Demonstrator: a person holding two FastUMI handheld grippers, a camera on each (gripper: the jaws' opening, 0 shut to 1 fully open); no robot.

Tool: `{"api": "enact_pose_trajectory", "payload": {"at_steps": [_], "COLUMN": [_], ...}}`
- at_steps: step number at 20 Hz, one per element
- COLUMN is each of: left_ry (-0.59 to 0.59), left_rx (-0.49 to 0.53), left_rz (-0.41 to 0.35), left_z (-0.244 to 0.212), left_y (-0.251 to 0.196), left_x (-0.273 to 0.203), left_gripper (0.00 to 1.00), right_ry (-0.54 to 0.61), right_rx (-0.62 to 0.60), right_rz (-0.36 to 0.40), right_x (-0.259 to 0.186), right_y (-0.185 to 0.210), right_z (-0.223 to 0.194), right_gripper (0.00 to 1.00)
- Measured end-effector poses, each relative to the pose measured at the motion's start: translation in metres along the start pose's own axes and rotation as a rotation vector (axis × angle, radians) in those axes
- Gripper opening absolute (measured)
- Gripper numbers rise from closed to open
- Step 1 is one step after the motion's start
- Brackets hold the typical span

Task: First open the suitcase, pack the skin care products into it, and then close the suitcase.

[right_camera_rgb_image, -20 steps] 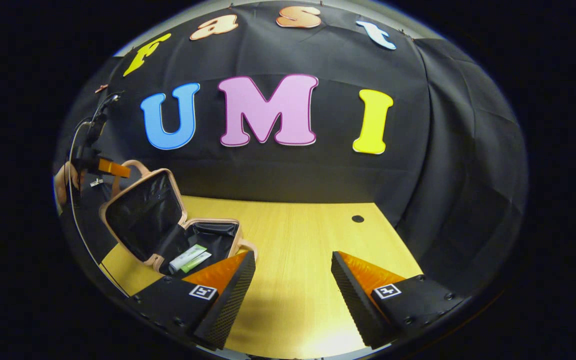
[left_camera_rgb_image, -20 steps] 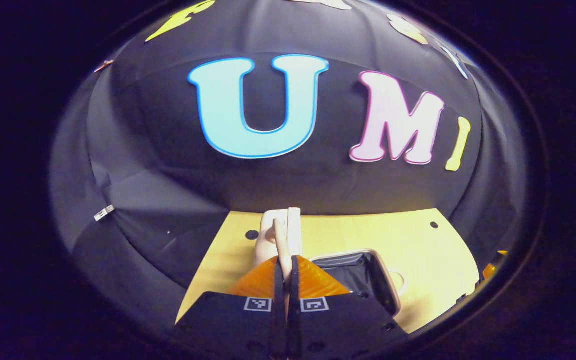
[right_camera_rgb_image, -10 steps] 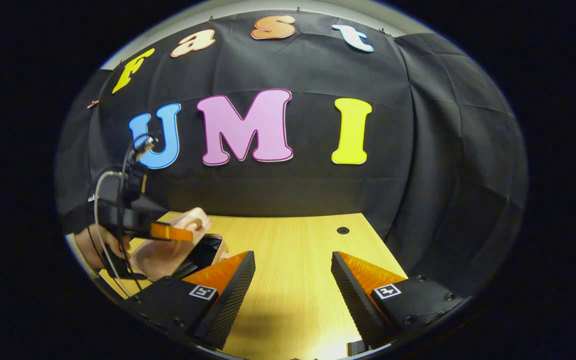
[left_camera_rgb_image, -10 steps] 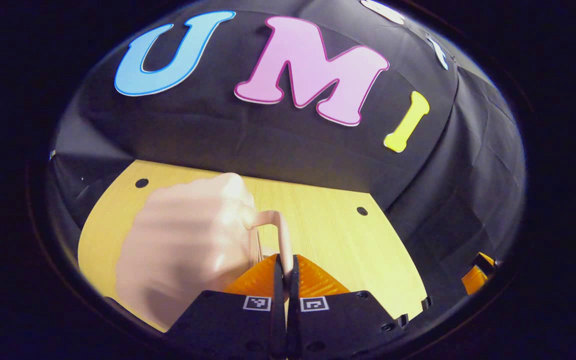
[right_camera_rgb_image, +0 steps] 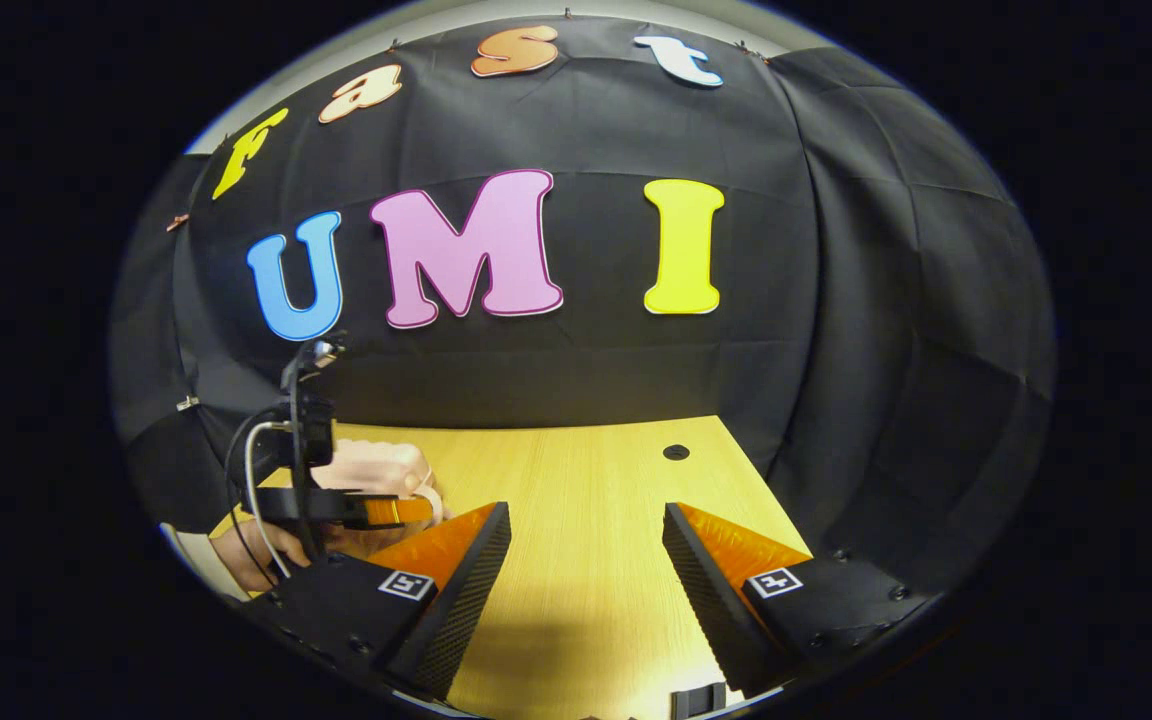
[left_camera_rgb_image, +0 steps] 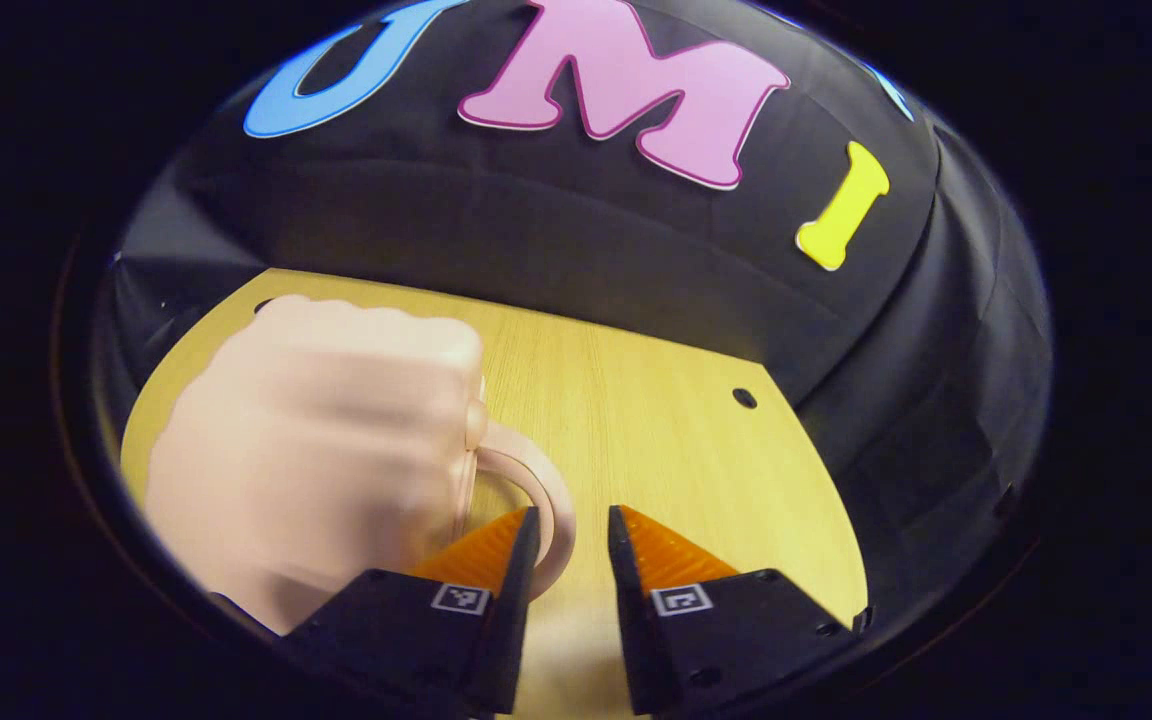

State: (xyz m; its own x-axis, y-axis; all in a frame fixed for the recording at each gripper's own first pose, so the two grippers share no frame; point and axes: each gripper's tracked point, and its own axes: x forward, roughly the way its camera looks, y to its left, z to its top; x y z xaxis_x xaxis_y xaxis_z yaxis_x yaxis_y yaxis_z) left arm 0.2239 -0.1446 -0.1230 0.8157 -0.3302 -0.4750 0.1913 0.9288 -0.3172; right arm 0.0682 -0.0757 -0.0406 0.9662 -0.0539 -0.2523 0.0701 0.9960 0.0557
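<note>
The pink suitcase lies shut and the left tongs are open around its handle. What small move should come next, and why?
Probably draw the left tongs back off the curved pink handle: the pale pink hard-shell suitcase lies shut on the wooden table, and the fingers no longer press the handle.

The left gripper view sits low and very close to the closed suitcase [left_camera_rgb_image: 316, 450] at the table's [left_camera_rgb_image: 676, 450] left edge, tilted, facing across the wood toward the back wall. The right gripper view looks from the table's front edge, level, toward the same wall. Both share the suitcase, the table top and its far right corner hole [right_camera_rgb_image: 676, 452].
</note>
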Motion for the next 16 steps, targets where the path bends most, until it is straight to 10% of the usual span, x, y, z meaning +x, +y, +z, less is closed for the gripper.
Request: {"api": "enact_pose_trajectory", "payload": {"at_steps": [4, 9, 16], "left_ry": [-0.183, -0.431, -0.534], "left_rx": [0.058, 0.181, 0.202], "left_rz": [-0.001, 0.109, 0.213], "left_z": [0.051, 0.107, 0.071], "left_y": [-0.009, -0.008, 0.048], "left_x": [-0.071, -0.174, -0.276], "left_gripper": [0.95, 0.96, 0.96], "right_ry": [-0.027, -0.025, -0.01], "right_rx": [0.004, -0.001, -0.013], "right_rz": [0.012, 0.031, 0.049], "right_x": [-0.005, -0.013, -0.038], "right_y": [0.01, 0.043, 0.092], "right_z": [0.014, 0.015, -0.006], "right_gripper": [0.97, 0.97, 0.97]}}
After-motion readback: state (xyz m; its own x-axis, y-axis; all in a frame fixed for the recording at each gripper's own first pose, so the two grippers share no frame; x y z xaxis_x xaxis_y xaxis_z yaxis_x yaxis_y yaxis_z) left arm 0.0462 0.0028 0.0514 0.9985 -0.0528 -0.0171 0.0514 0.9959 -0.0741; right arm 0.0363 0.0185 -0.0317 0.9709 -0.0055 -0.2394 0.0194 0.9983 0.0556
